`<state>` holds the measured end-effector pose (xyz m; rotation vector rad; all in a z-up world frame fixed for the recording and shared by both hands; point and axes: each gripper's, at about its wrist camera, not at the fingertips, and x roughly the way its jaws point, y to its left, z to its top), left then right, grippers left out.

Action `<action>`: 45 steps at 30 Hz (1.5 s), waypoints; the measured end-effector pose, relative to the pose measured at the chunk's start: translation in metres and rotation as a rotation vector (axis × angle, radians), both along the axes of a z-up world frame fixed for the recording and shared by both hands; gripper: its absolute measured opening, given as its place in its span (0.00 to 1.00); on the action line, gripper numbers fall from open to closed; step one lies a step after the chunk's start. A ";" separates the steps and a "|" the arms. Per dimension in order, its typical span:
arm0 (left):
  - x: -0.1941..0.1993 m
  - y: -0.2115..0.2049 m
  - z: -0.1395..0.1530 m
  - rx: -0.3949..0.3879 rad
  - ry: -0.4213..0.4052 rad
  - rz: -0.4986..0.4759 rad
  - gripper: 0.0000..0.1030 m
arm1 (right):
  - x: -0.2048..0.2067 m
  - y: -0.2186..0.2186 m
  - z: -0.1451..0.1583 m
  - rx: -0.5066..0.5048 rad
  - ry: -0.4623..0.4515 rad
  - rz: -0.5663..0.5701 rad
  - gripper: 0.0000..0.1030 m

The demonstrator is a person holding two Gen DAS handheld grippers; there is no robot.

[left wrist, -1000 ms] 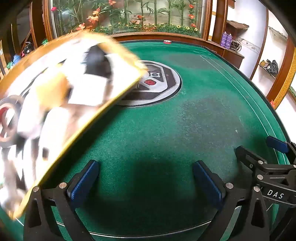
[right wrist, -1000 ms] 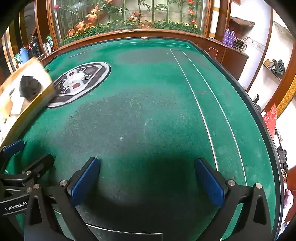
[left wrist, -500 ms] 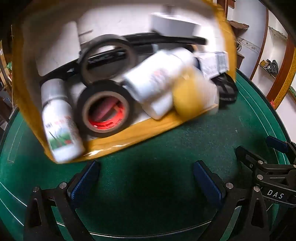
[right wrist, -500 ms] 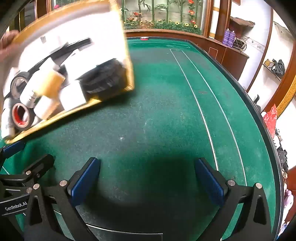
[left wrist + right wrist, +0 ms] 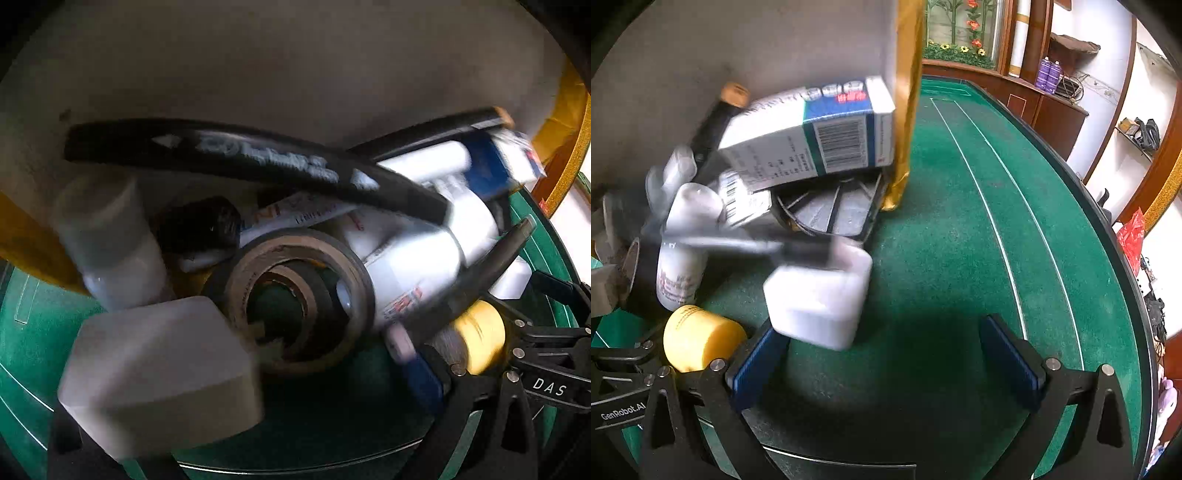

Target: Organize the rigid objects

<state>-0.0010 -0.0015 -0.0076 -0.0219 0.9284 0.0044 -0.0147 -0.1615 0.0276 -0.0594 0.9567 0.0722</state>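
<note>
A gold-edged tray [image 5: 905, 110] is tipped steeply over the green table, and its load is sliding out. In the left wrist view a tape roll [image 5: 295, 295], a white block [image 5: 159, 369], a black marker [image 5: 258, 158], a white bottle [image 5: 413, 280] and a yellow jar [image 5: 480, 332] tumble right in front of my left gripper [image 5: 288, 347]. It stands open, its left finger hidden behind the block. My right gripper [image 5: 882, 365] is open and holds nothing. A white box [image 5: 816, 299] falls against its left finger. A blue-and-white carton [image 5: 812, 136] still leans in the tray.
The green felt table [image 5: 960, 221] has white lines and a dark curved rim on the right. Wooden cabinets and shelves stand beyond it. The yellow jar [image 5: 701, 339] lies between the two grippers. A round black ribbed object [image 5: 831, 210] sits under the carton.
The tray swung in from the left, tipped up over the table, and its objects now spill out towards both grippers. Neither gripper has moved or changed its opening.
</note>
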 end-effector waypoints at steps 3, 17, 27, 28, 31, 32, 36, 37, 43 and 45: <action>-0.001 0.001 -0.001 0.000 0.000 0.000 1.00 | 0.002 0.000 0.001 -0.001 0.001 0.000 1.00; -0.010 0.009 -0.008 0.001 0.000 0.001 1.00 | -0.002 0.008 -0.007 -0.002 -0.005 0.001 1.00; -0.004 0.012 0.014 0.003 0.002 -0.002 1.00 | -0.004 0.006 -0.007 0.001 -0.007 0.002 1.00; -0.004 0.012 0.014 0.003 0.002 -0.002 1.00 | -0.005 0.006 -0.007 0.001 -0.009 0.002 1.00; -0.002 0.012 0.015 0.003 0.003 -0.003 1.00 | -0.004 0.007 -0.008 0.001 -0.008 0.002 1.00; -0.002 0.014 0.016 0.003 0.004 -0.003 1.00 | -0.005 0.007 -0.008 0.001 -0.008 0.002 1.00; -0.002 0.013 0.015 0.002 0.005 -0.005 1.00 | -0.005 0.007 -0.008 0.001 -0.008 0.001 1.00; -0.002 0.014 0.015 0.002 0.005 -0.005 1.00 | -0.004 0.006 -0.007 0.002 -0.008 0.001 1.00; -0.002 0.014 0.017 0.002 0.005 -0.003 1.00 | -0.003 0.006 -0.006 0.001 -0.005 0.000 1.00; 0.002 0.007 0.014 0.003 0.006 -0.003 1.00 | -0.003 0.006 -0.006 0.001 -0.005 0.001 1.00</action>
